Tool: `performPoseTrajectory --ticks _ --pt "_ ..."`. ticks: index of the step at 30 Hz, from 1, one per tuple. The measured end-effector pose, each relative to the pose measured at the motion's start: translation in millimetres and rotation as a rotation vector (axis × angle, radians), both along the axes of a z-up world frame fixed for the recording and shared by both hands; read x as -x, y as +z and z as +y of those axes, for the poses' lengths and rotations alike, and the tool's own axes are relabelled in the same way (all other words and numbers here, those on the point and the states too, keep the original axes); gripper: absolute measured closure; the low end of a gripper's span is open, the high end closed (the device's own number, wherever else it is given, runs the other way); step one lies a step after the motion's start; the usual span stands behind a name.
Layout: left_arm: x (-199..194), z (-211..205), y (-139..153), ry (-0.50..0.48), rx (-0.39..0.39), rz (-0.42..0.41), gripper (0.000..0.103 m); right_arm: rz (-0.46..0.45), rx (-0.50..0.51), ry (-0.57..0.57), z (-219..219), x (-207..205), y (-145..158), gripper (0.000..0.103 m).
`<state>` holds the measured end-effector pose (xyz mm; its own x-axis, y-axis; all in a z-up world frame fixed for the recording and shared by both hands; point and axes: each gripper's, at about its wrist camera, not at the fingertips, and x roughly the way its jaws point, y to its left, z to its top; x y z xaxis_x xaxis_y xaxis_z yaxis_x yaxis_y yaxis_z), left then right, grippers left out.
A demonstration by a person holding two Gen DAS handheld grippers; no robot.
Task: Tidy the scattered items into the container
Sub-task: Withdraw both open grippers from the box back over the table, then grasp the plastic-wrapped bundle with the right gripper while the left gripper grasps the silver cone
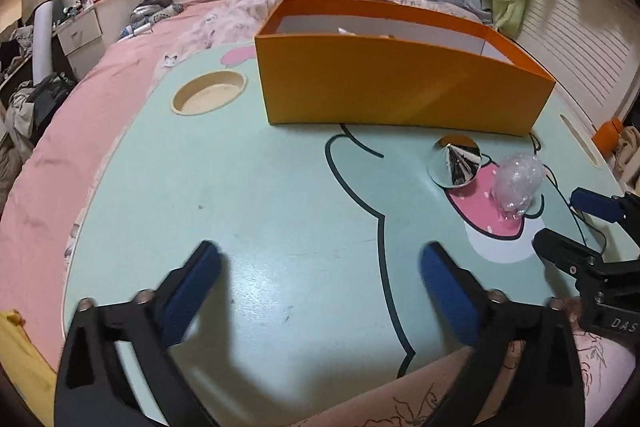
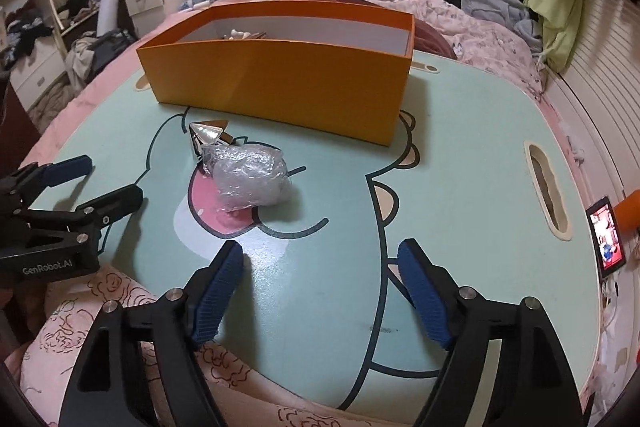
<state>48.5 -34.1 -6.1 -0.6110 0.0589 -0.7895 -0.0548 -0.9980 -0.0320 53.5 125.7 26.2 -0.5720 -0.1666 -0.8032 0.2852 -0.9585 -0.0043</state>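
An orange box (image 1: 400, 83) (image 2: 280, 83) stands at the back of the mint-green cartoon table (image 1: 240, 207) (image 2: 460, 167), with a few small pale items just showing inside. In front of it lie a shiny silver cone (image 1: 454, 163) (image 2: 208, 137) and a wad of clear bubble wrap (image 1: 516, 183) (image 2: 250, 179), touching each other. My left gripper (image 1: 320, 251) (image 2: 112, 177) is open over bare tabletop, left of both items. My right gripper (image 2: 320, 247) (image 1: 560, 217) is open too, just in front of the bubble wrap, with nothing between its fingers.
The table rests on a pink bed with rumpled bedding and clothes behind the box. A round cup recess (image 1: 208, 93) is at the table's back left, a slot (image 2: 548, 195) at its right edge. A lit phone (image 2: 608, 235) lies beyond that edge. Floral-patterned fabric (image 2: 120, 307) lies along the near edge.
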Motion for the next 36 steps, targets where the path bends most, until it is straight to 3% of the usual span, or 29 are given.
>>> performPoseTrajectory --ticks 9,15,24,25,27,28,32,36 --pt "-2.5 -2.3 -2.0 -0.001 -0.002 0.007 0.000 0.005 0.005 0.002 -0.3 -0.6 0.4 0.023" --pt "-2.5 -2.1 -1.6 -0.001 -0.002 0.009 0.000 0.038 0.105 0.043 2.8 -2.1 12.2 0.023" --pt "-2.7 -1.9 -1.5 0.001 -0.002 0.008 0.000 0.023 0.040 0.126 -33.7 26.4 18.9 0.024" --pt "-2.7 -1.8 -1.5 0.001 -0.002 0.008 0.000 0.015 0.035 0.130 -36.3 30.2 18.0 0.029" --pt "-3.1 -1.3 -1.4 0.001 -0.002 0.009 0.000 -0.011 0.035 0.127 -35.7 34.9 14.1 0.066" --pt "-3.1 -1.3 -1.3 0.001 -0.002 0.009 0.000 -0.023 0.048 0.115 -32.6 35.4 12.0 0.072" --pt "-3.8 -0.1 0.7 0.003 -0.001 0.012 0.000 0.012 0.165 0.090 -8.8 18.5 14.8 0.072" --pt "-4.6 2.9 2.7 0.004 0.003 0.013 0.000 0.022 0.217 0.085 8.8 0.3 12.3 0.072"
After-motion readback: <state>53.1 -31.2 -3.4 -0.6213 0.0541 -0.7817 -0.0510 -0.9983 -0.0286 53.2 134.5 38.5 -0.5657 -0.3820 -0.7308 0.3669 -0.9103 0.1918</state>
